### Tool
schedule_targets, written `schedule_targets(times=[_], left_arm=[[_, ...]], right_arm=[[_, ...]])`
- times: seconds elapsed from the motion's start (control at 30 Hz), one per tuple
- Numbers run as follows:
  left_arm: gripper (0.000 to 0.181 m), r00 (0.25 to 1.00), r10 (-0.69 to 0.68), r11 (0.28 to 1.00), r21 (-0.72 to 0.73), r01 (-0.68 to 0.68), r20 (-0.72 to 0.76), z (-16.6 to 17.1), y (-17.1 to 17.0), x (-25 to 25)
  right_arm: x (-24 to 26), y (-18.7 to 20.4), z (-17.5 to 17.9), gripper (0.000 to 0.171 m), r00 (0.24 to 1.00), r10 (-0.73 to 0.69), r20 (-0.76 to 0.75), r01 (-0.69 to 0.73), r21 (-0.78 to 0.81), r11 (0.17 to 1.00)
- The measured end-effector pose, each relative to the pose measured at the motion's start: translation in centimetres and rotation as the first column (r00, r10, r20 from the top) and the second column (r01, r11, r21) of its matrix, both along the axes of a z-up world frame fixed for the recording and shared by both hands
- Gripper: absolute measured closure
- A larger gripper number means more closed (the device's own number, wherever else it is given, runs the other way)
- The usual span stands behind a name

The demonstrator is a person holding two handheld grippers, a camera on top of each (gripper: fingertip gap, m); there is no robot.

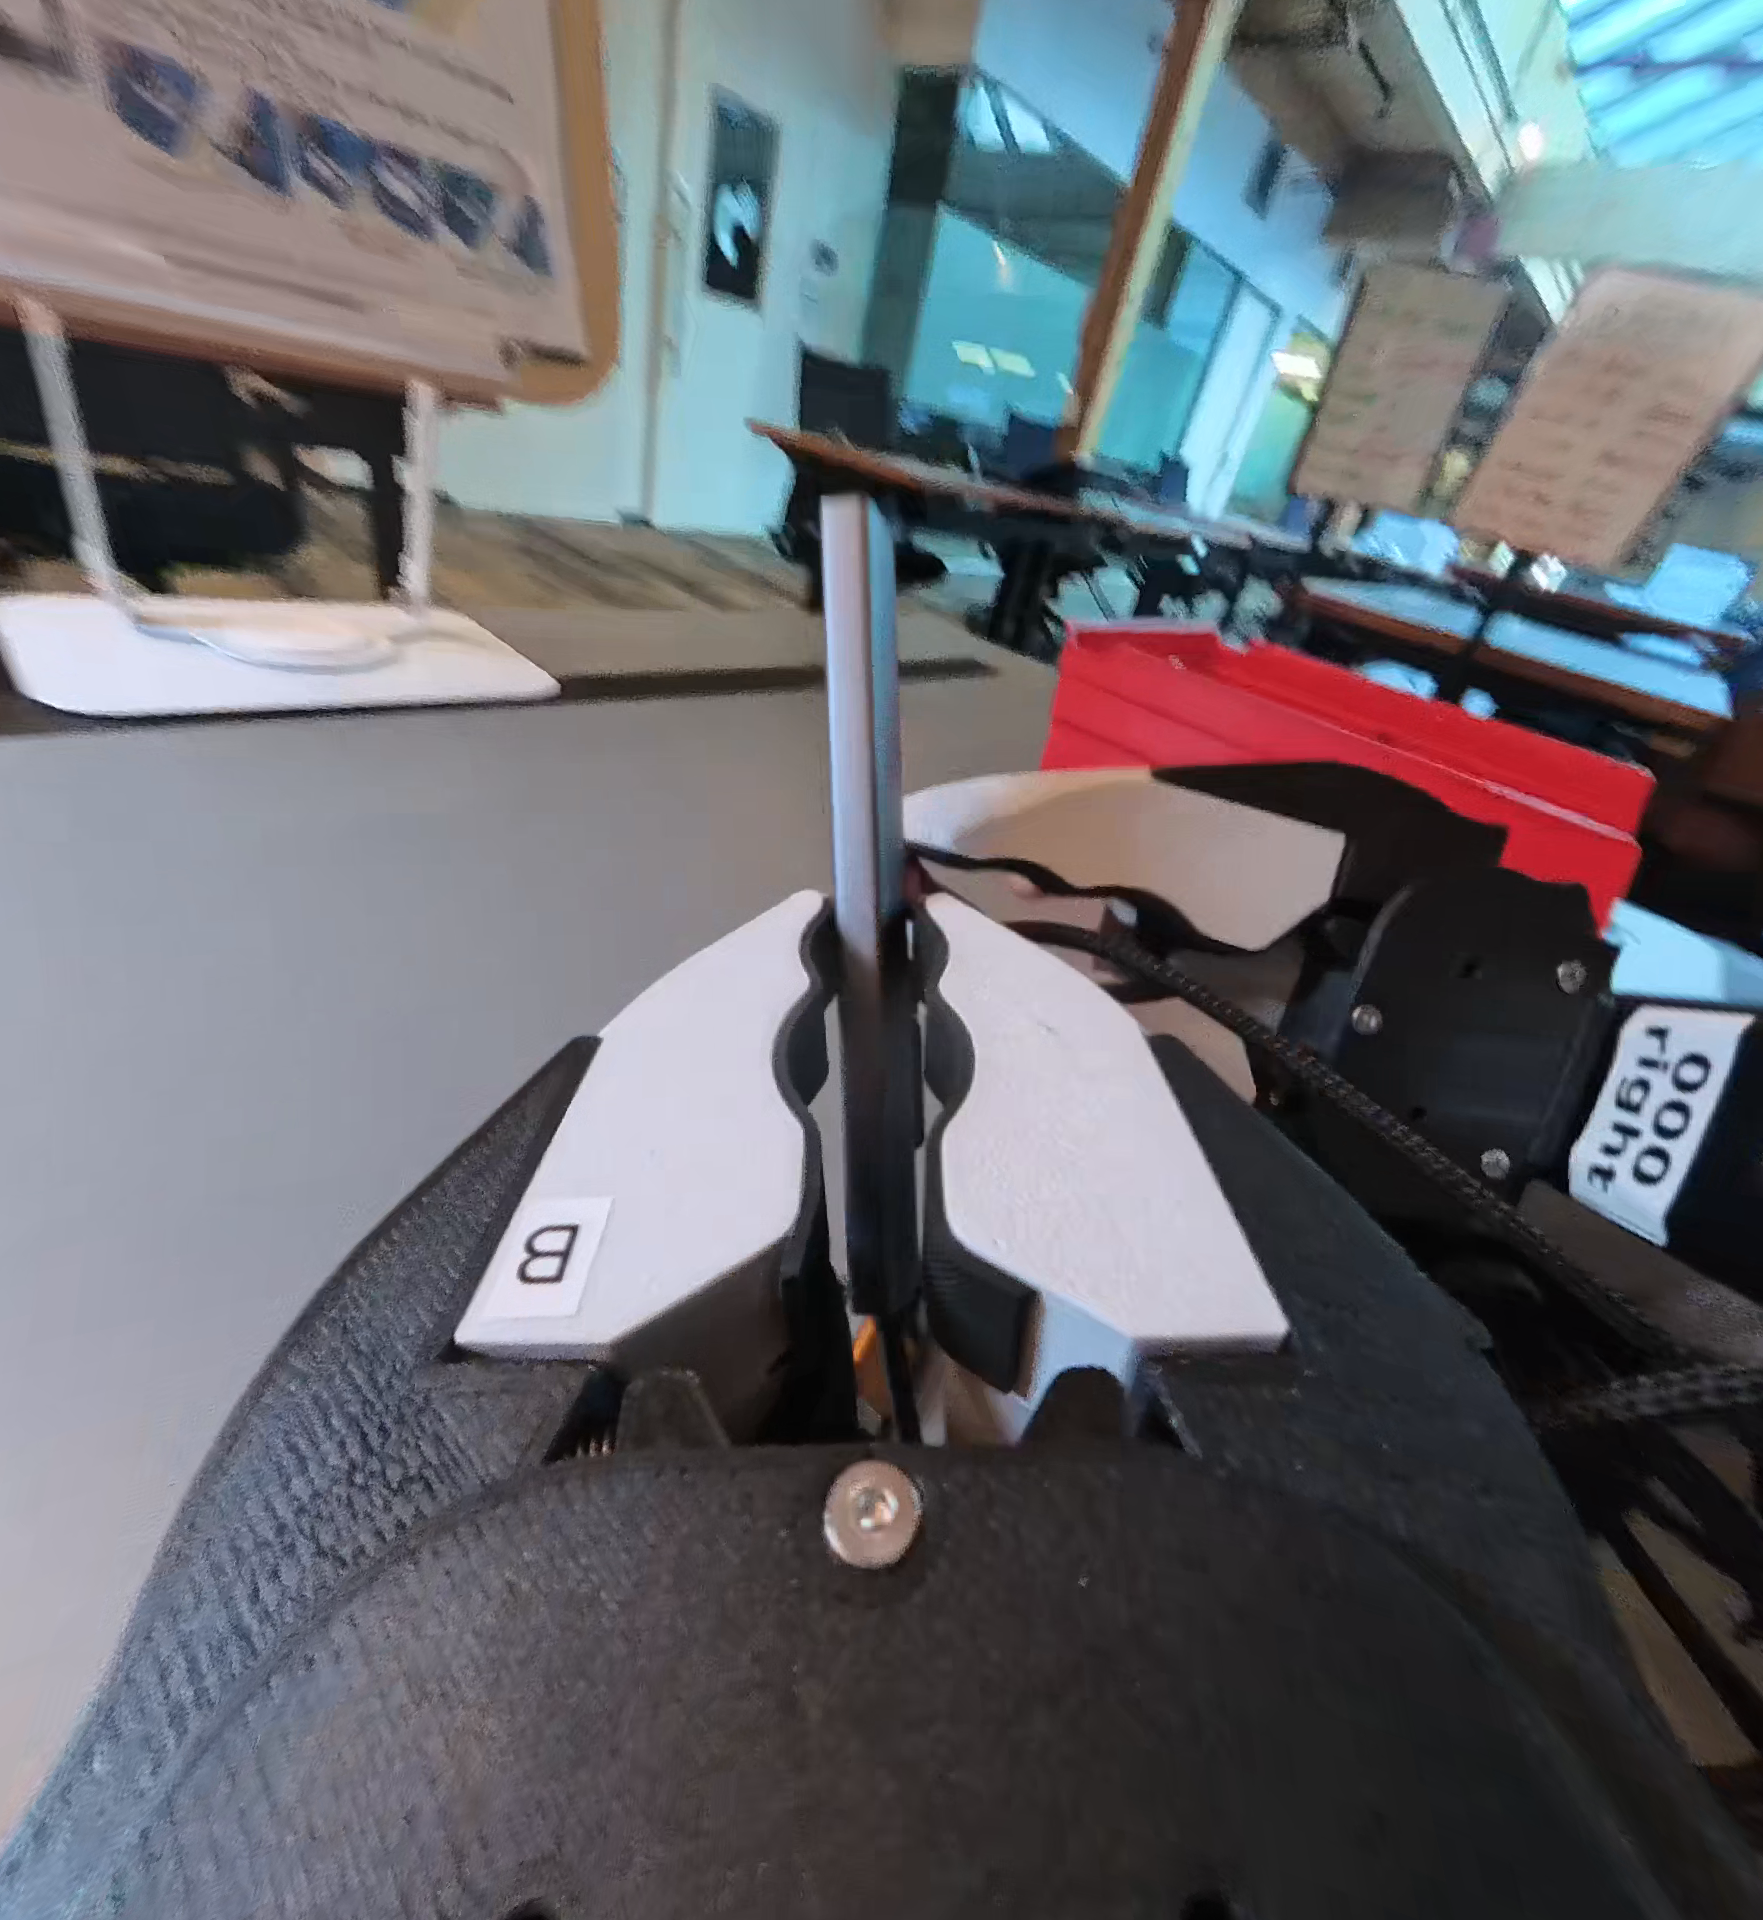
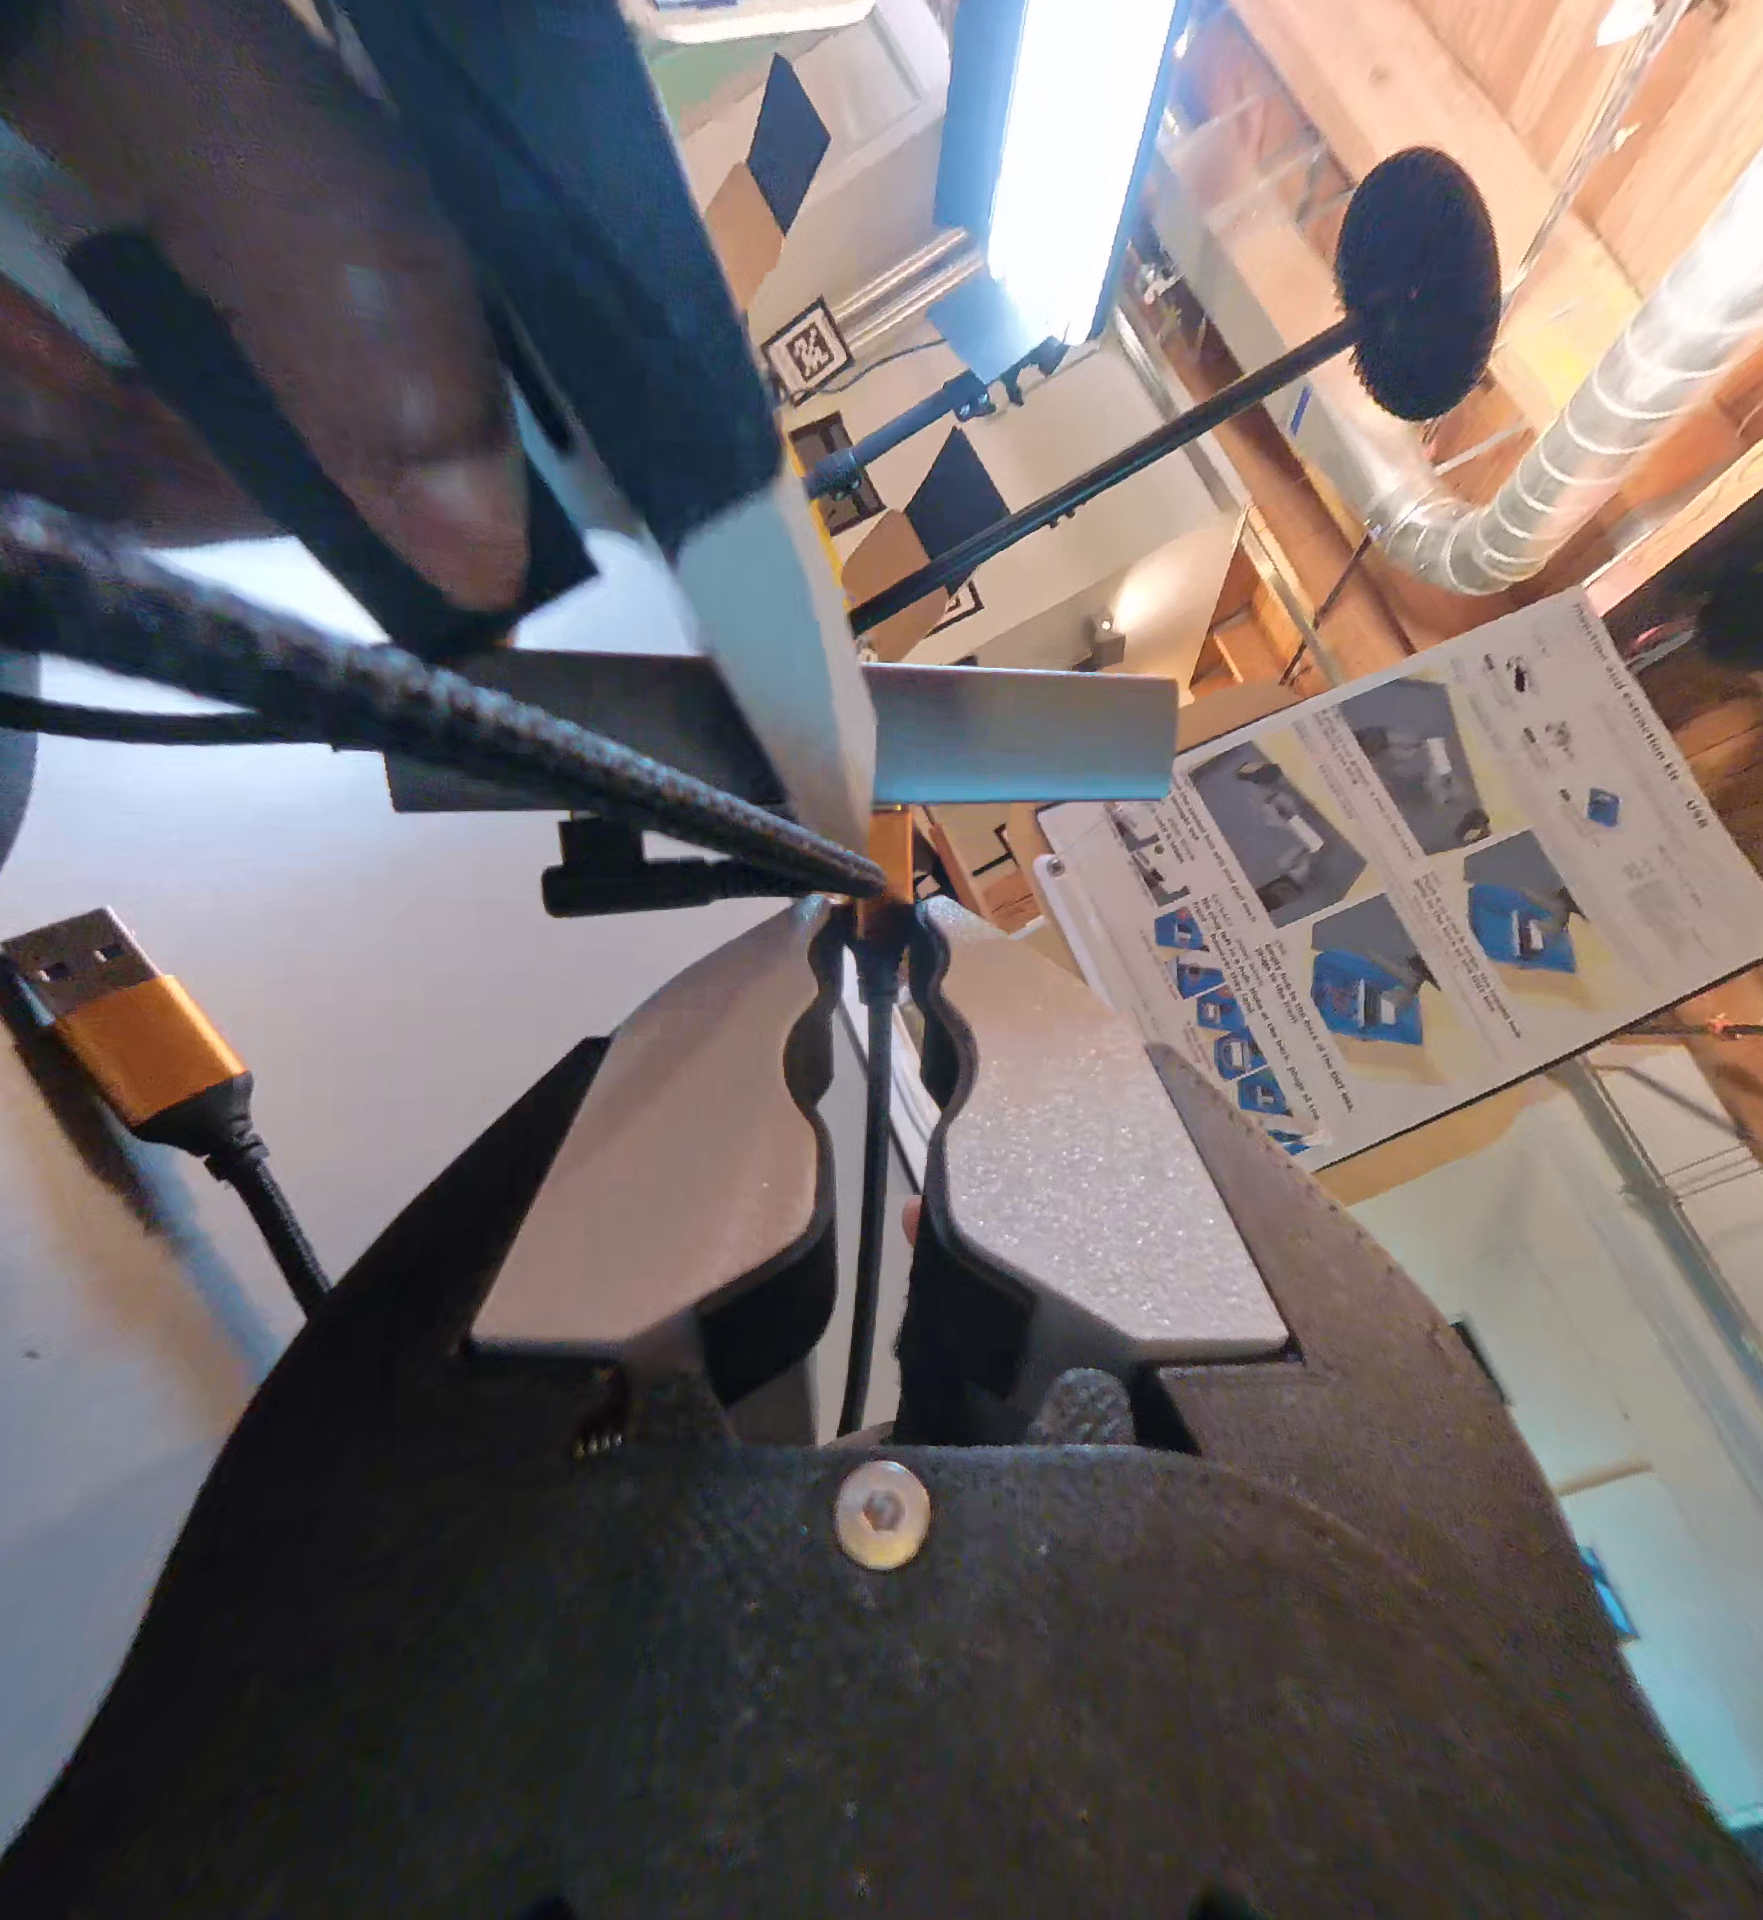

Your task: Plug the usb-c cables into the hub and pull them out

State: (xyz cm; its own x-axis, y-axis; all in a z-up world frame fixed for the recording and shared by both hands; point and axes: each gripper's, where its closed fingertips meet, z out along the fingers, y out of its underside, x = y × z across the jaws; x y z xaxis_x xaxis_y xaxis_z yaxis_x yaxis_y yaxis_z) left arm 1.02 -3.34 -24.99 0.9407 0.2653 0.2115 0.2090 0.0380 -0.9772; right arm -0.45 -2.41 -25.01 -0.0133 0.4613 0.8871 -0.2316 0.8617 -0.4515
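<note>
In the left wrist view my left gripper [image 1: 872, 925] is shut on the thin grey hub [image 1: 861, 707], which stands edge-on between the white fingers. In the right wrist view the hub [image 2: 1022, 738] is a grey bar across the middle, with the left gripper's finger [image 2: 783, 644] crossing it. My right gripper [image 2: 882, 925] is shut on an orange USB-C plug [image 2: 887, 862] whose tip meets the hub's lower edge; its thin black cable runs back between the fingers. A black angled plug [image 2: 628, 873] sits in the same edge. A braided black cable [image 2: 441, 707] runs off left.
A loose orange USB-A plug [image 2: 129, 1029] lies on the pale table. A person's fingers [image 2: 389, 416] are at the upper left. An instruction sheet on a stand [image 1: 264, 177], a white round container [image 1: 1116, 862] and a red box [image 1: 1324, 748] stand on the grey table [image 1: 337, 935]. Both grippers' tips are close together, under 4 cm apart.
</note>
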Motion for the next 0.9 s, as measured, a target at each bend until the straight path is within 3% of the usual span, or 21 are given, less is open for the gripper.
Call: schedule_targets(times=[0.13,0.37,0.47,0.63,0.9], left_arm=[[0.17,0.998,-0.055,0.998,-0.043,0.056,0.026,-0.7,0.5,0.2],[0.171,0.984,-0.086,0.983,-0.176,0.058,-0.156,-1.7,1.6,1.6],[0.171,0.984,-0.099,0.987,-0.144,0.078,-0.146,-1.3,1.6,1.6],[0.172,0.935,0.047,0.987,-0.128,-0.098,-0.352,-0.4,1.2,1.3],[0.172,0.91,0.095,0.993,-0.03,-0.118,-0.404,1.3,0.2,1.9]], right_arm=[[0.1,0.1,-0.3,0.159,1.0,-0.001,0.002,0.001,0.039,0.999],[-0.5,0.6,-1.4,0.147,0.998,-0.023,0.051,0.019,0.089,0.996],[-0.3,0.4,-0.9,0.162,0.999,-0.035,0.008,0.034,0.119,0.992],[-0.8,0.3,-0.3,0.164,0.999,-0.048,-0.001,0.048,0.015,0.999],[-1.2,0.0,-0.2,0.166,1.0,-0.012,0.002,0.012,-0.06,0.998]])
